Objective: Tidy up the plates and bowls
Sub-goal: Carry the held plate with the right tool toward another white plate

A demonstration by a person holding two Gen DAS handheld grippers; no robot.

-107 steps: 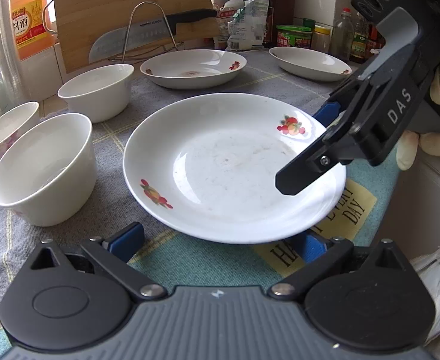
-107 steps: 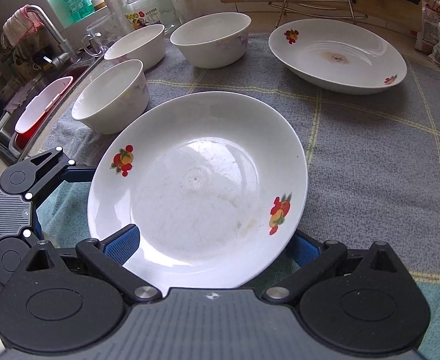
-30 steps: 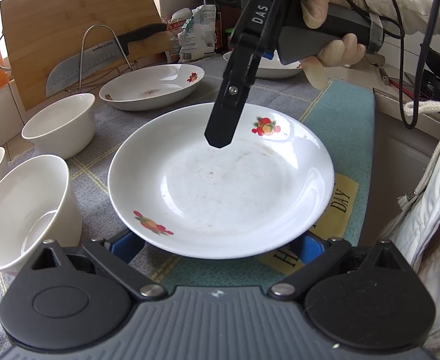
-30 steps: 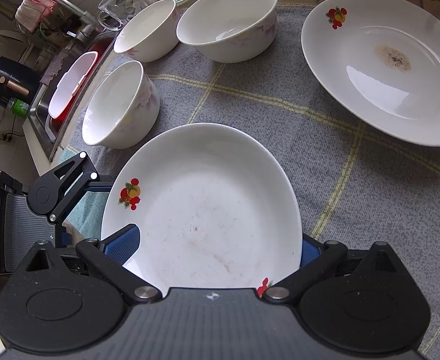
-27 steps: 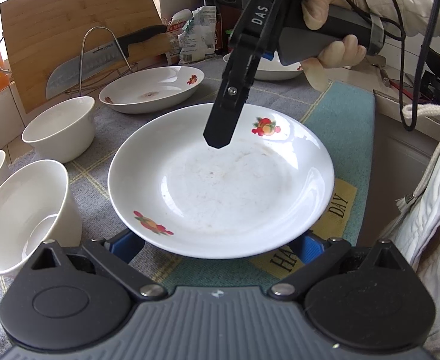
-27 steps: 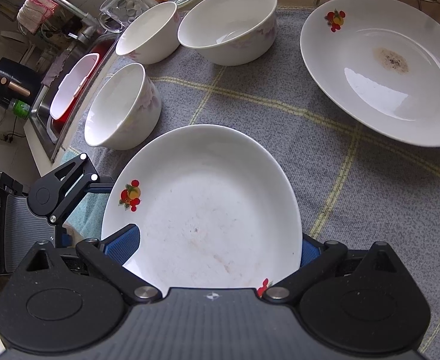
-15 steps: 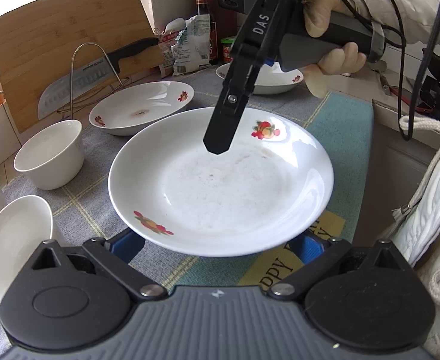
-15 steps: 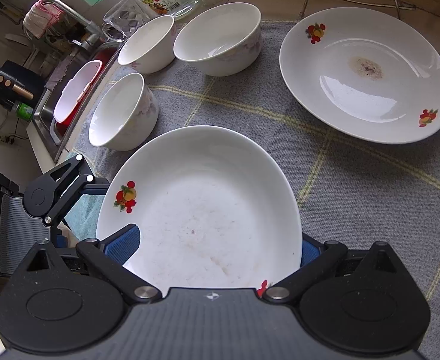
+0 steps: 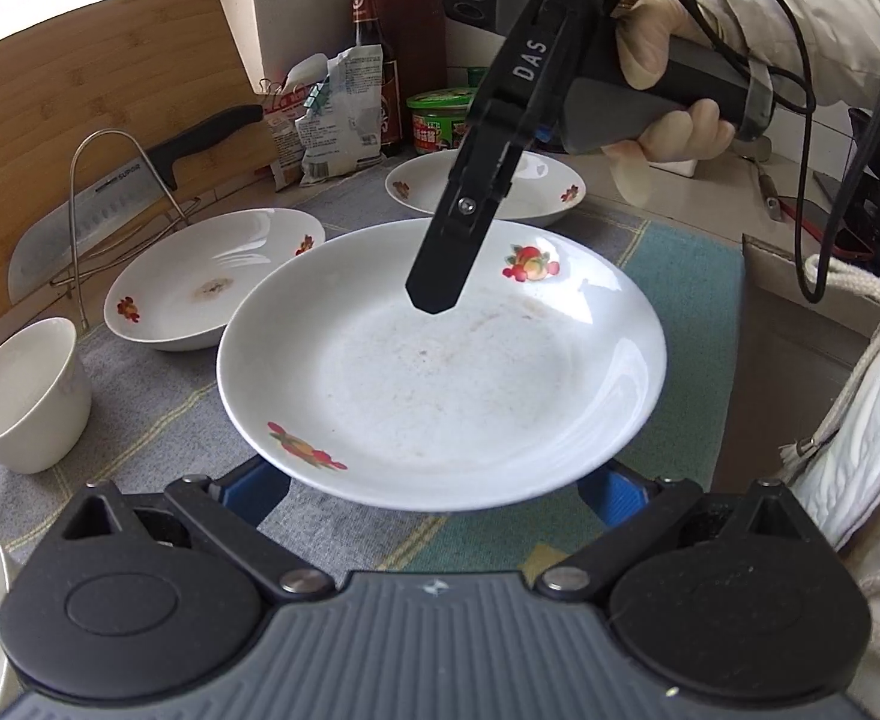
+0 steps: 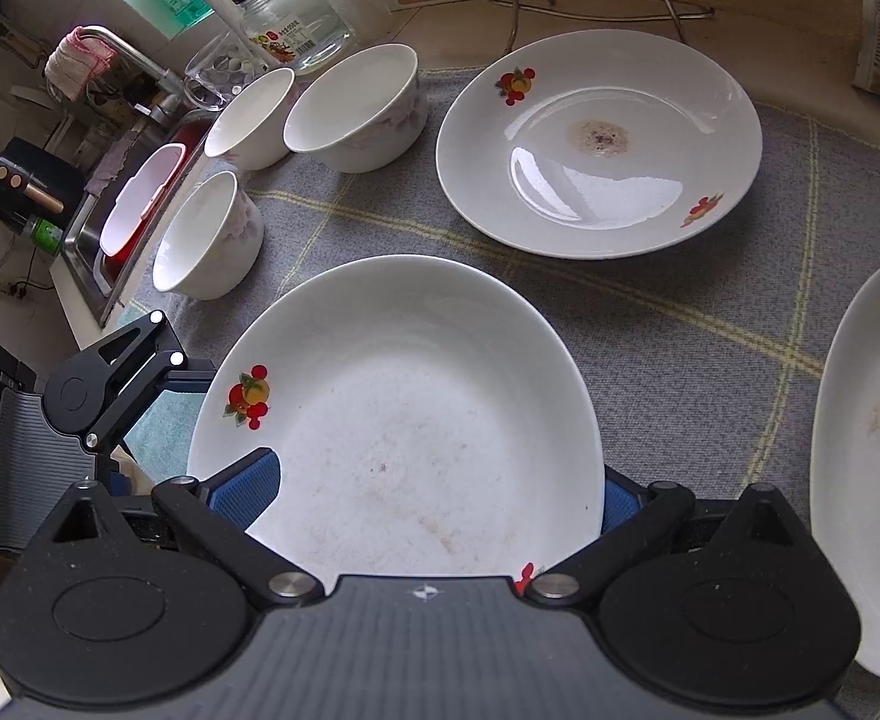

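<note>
Left wrist view:
Held plate (image 9: 440, 372): fruit-print, lifted clear of the grey cloth (image 9: 158, 396), rim spanning both sets of fingers; prob. carried level so it can go onto another plate.
Left gripper (image 9: 434, 483): blue pads under the near rim, jaws spread wide; cannot tell if it grips or only props.
Right gripper (image 9: 440, 294): comes in from the far side, one black finger over the plate's inside.
Seen only here: gloved hand (image 9: 662, 90) on the handle, cleaver (image 9: 116, 192) on rack.

Right wrist view:
Right gripper (image 10: 440, 498): pads flank the held plate (image 10: 404, 420); clamp state unclear.
Stack target, likely: stained plate (image 10: 602, 138) beyond, third plate (image 10: 866, 462) at right.
Seen only here: three bowls (image 10: 350, 108) near the sink (image 10: 86, 228).
</note>
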